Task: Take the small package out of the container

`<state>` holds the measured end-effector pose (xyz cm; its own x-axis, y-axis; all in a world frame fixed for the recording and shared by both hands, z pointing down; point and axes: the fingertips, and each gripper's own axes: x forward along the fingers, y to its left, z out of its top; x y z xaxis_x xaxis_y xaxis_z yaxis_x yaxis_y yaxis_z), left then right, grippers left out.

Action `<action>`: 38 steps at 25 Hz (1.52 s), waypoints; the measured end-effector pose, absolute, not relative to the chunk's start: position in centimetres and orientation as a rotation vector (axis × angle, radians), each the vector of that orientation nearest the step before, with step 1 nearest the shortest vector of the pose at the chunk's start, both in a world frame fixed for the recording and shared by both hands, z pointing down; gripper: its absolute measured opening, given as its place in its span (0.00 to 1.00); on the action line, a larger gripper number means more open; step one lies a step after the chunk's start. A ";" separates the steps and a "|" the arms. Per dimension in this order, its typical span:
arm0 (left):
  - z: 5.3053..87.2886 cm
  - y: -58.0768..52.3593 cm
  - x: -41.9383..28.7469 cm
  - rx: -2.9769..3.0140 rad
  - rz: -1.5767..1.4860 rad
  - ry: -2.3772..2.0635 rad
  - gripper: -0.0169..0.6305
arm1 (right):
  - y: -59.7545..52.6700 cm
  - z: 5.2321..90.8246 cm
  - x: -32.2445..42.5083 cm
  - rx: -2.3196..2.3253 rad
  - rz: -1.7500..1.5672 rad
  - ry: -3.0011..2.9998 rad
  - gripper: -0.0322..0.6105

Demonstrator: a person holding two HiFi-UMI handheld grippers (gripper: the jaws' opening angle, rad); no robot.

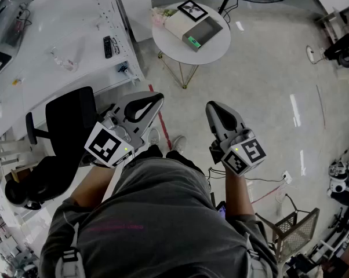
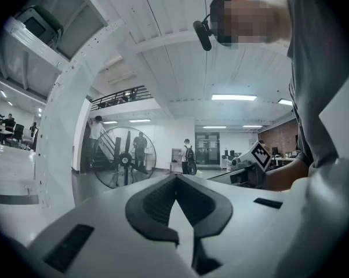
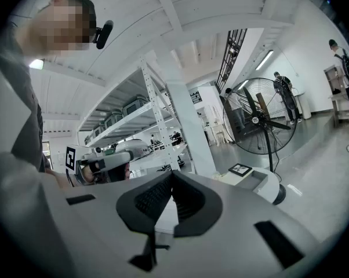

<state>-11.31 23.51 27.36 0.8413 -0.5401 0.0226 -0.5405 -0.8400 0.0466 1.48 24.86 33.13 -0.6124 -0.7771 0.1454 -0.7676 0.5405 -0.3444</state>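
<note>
Container: an open, shallow box lies on the round white surface in the upper middle of the head view, well apart from both claws.
Small package: probably the little thing with the green patch at the box's near edge; too small to be sure whether it sits inside or on the rim.
Handling: I'd judge it light and thin, likely a soft or slick wrapper that could slide or crumple under a hard squeeze.
Where to hold: across its short sides or by a free edge, pinched gently, then lifted straight up clear of the box wall.
Left claw: closed tip to tip, nothing in it, held level near the person's waist.
Right claw: also closed and empty, tilted slightly down.
Writing: none legible. A black-and-white square card at the box's far end carries only a pattern, and faint pink print on the grey shirt is unreadable.
</note>
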 end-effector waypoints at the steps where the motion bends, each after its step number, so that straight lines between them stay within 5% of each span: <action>1: 27.3 23.6 -11.2 2.966 0.012 -0.871 0.05 | 25.0 33.1 1.6 -1.372 -0.591 2.737 0.08; 38: 28.5 25.1 -4.7 2.942 0.052 -0.975 0.05 | 25.4 34.7 10.5 -1.347 -0.651 2.712 0.08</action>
<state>-4.68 25.12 28.47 0.8016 -0.5962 0.0448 -0.5976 -0.8012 0.0296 10.48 25.39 34.74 -0.6208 -0.7707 0.1440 -0.7520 0.5334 -0.3872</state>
